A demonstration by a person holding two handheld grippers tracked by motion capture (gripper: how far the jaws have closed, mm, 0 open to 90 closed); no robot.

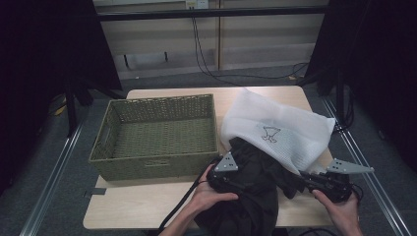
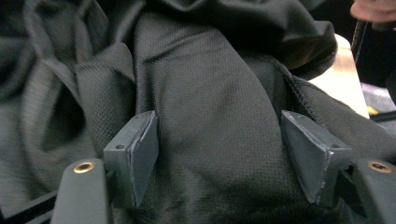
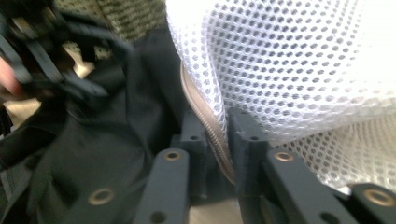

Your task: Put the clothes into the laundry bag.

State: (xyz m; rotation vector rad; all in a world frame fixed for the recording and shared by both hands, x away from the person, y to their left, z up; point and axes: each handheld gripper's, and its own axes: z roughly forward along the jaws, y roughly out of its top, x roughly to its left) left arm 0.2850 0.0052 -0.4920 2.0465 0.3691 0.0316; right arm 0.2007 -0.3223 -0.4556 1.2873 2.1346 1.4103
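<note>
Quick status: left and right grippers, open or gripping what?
Left gripper: open, black garment between its jaws, unpinched.
Right gripper: shut on the white mesh bag at its zipper edge.

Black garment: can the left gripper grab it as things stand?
Probably yes. The left gripper has its jaws spread open with a fold of the black garment right between them, nothing in the way; closing should pinch the cloth.
</note>
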